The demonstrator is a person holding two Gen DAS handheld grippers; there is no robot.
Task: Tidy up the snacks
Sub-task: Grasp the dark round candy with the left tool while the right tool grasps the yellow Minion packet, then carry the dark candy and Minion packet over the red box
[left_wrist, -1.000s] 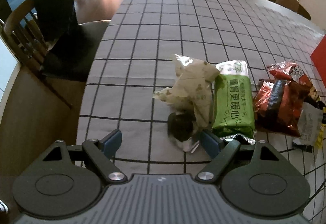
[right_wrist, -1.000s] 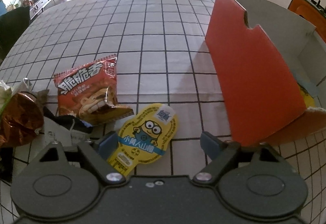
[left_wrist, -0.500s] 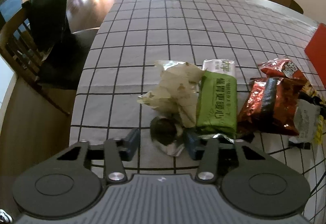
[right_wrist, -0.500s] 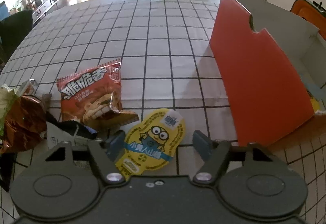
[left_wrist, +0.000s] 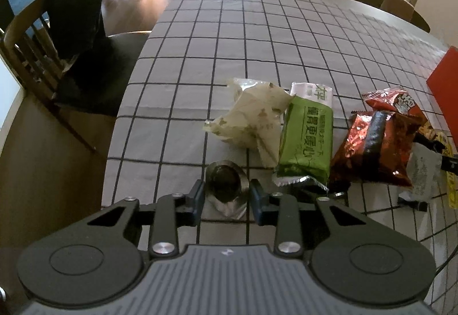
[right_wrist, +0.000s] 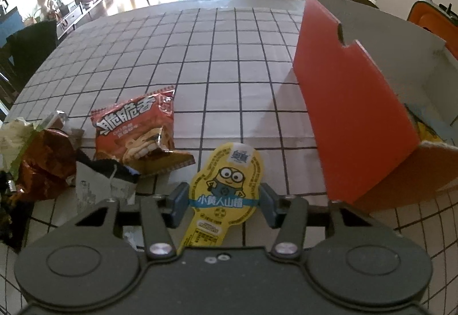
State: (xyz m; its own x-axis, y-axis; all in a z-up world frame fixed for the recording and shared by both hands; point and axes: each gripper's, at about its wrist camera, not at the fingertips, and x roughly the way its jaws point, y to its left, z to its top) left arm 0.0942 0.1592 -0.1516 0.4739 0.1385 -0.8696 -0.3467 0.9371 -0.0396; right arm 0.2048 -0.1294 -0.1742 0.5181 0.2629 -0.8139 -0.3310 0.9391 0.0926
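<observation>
My left gripper [left_wrist: 226,194] has its blue pads against both sides of a small dark snack in silver foil [left_wrist: 224,186] lying on the checked tablecloth. Beyond it lie a cream crumpled packet [left_wrist: 252,120], a green packet [left_wrist: 307,140] and a dark red foil bag [left_wrist: 375,149]. My right gripper [right_wrist: 224,202] has closed on a yellow Minion snack card [right_wrist: 229,180]. To its left is a red snack bag [right_wrist: 137,132]. An open red cardboard box [right_wrist: 352,103] stands to the right.
A white and black packet [right_wrist: 100,183] lies left of the right gripper. A wooden chair with a black cloth [left_wrist: 71,51] stands at the table's left edge [left_wrist: 120,114]. More chairs stand at the far side. An orange object [right_wrist: 429,17] is behind the box.
Both grippers have closed from wide open. The left one has come up to the foil snack and gripped it. The right one has closed in on the Minion card.
</observation>
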